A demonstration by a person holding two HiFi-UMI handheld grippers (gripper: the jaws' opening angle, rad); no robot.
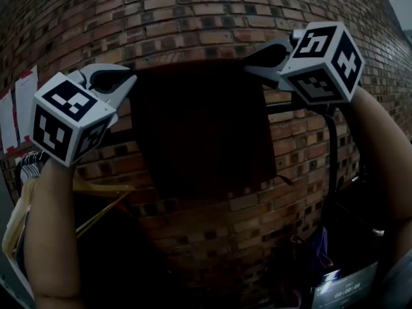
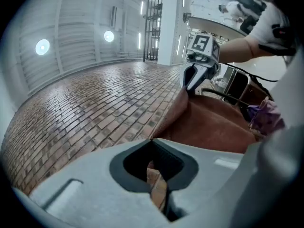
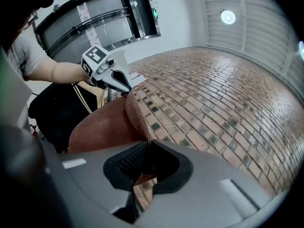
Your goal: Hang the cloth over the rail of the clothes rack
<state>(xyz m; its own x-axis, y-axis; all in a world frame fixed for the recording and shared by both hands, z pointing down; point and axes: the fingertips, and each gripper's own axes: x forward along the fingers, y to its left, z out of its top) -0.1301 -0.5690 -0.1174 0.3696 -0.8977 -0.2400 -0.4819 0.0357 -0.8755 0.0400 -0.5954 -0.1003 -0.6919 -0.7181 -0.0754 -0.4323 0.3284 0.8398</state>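
Two top corners are the right places to take this dark reddish-brown cloth (image 1: 203,127), and that is where I have it. It reads as light, soft and limp: between the corners its upper edge runs nearly taut, and below that it hangs as a flat sheet. I judge that it will fold over anything it meets and carry no shape of its own. The weave looks coarse enough not to slip, and nothing about it is fragile.

It fills the centre of the head view, spread out in front of the red brick wall (image 1: 193,18).

My left gripper (image 1: 132,81) has its fingers (image 2: 95,189) pressed together on the left corner, with a fold of cloth showing in the narrow slit between the pads. My right gripper (image 1: 248,63) pinches the other corner the same way, its fingers (image 3: 213,184) all but shut on the thin edge.

A short piece of the black rail of the clothes rack (image 1: 283,107) shows just right of the cloth, about halfway down it. Whether the cloth touches the rail I cannot tell. Wooden hangers (image 1: 96,198) sit at the lower left.
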